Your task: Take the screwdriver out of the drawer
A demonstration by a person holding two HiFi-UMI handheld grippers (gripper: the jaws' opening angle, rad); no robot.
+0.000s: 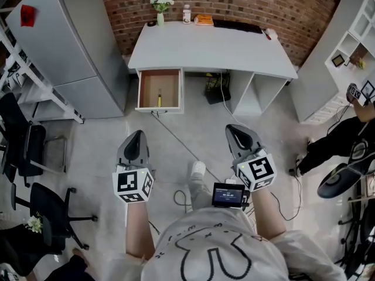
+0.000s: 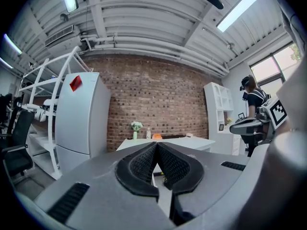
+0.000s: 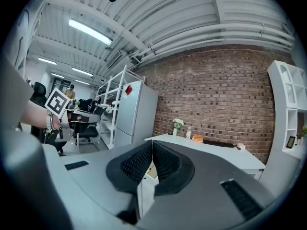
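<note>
Brick room: red brick wall [image 1: 246, 4] at the back, pale concrete floor [image 1: 193, 139] below, a thin cable [image 1: 176, 136] trailing across it.
Grey refrigerator [image 1: 70, 45]: tall, left of the desk, well apart from both tongs.
White desk [image 1: 211, 51]: set against the wall, with a vase of flowers [image 1: 161, 7], a bottle [image 1: 187, 13] and a keyboard [image 1: 237, 26] along its back edge.
Open drawer [image 1: 142, 89]: white-walled with a wooden floor, pulled out under the desk's left end.
Left tongs [image 1: 136, 134]: closed, ribbed dark pads meeting at the tips, nothing between them. They point level toward the drawer, well short of it.
Right tongs [image 1: 234, 127]: also closed and empty, aimed right of the drawer.
Yellow-handled screwdriver [image 1: 159, 98]: alone on the drawer's floor near the middle, lengthwise, dark shaft toward the desk.
Step in hand: the approach, by my reading. One pair should open before dipping in, straddle the yellow handle across its width rather than the thin shaft, then lift straight up clear of the walls.
Hard to make out: the screwdriver's tip is too small to read. The desk top hides the drawer's back. Each gripper view is mostly filled by the tongs' own grey bodies, and the screwdriver cannot be picked out in either.
</note>
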